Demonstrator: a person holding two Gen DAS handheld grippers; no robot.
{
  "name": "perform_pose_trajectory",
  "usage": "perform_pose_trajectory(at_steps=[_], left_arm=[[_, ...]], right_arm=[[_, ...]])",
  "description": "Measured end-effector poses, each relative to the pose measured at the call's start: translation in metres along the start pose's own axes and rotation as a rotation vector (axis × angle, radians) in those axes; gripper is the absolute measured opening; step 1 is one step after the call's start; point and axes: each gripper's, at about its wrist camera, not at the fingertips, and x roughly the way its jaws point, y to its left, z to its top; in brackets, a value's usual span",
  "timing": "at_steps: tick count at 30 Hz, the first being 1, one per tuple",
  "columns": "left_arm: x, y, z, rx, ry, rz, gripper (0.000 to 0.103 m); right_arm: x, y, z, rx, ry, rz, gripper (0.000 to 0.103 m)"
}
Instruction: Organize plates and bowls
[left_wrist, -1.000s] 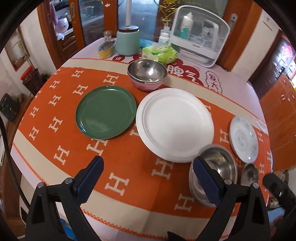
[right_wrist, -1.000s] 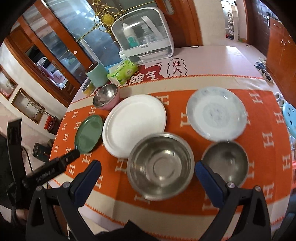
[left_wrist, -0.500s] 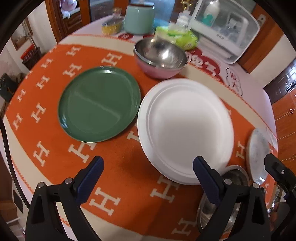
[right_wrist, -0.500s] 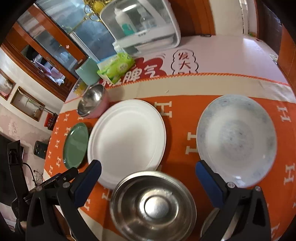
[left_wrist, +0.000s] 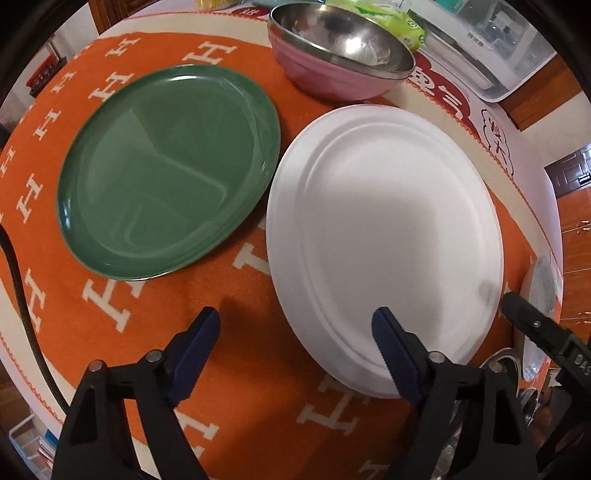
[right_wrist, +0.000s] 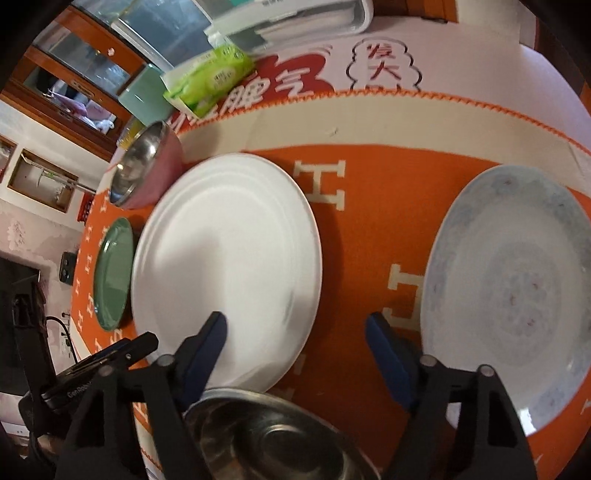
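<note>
- From my left wrist view, the patterned plate (left_wrist: 540, 291) shows only as a sliver at the right edge, partly behind the right gripper (left_wrist: 517, 314).
- The steel bowl (right_wrist: 273, 439) is cut off by the bottom edge of my right wrist view; the gripper's fingers (right_wrist: 201, 347) cover its near-left rim.
- The pink-sided bowl (left_wrist: 332, 74) loses its far rim to the top edge.
- The patterned plate's motif is too blurred for me to read.
- The green packet (left_wrist: 410, 29) is mostly hidden behind that bowl.
</note>
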Motion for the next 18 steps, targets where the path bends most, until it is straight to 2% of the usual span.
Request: perform_pose_trajectory(at_steps=[4,7,10,15,18], left_arm=[[0.007,0.000,0.003,0.001,0.004,0.002,0.078],[0.007,-0.003,0.007,0.020,-0.020,0.012,0.069],[0.008,-0.008,0.012,0.035,-0.033,0.028,0.066],[0.008,-0.014,0.018,0.053,-0.056,0.038,0.051],[0.008,-0.016,0.021,0.059,-0.063,0.041,0.048]], right_arm=[[0.008,-0.004,0.004,-0.008,0.003,0.004,0.058],[0.008,-0.004,0.006,-0.032,-0.016,0.015,0.047],[0.009,-0.004,0.008,-0.048,-0.030,0.008,0.044],[0.009,-0.005,0.011,-0.070,-0.048,-0.004,0.036],[0.011,-0.004,0.013,-0.088,-0.050,-0.018,0.032]])
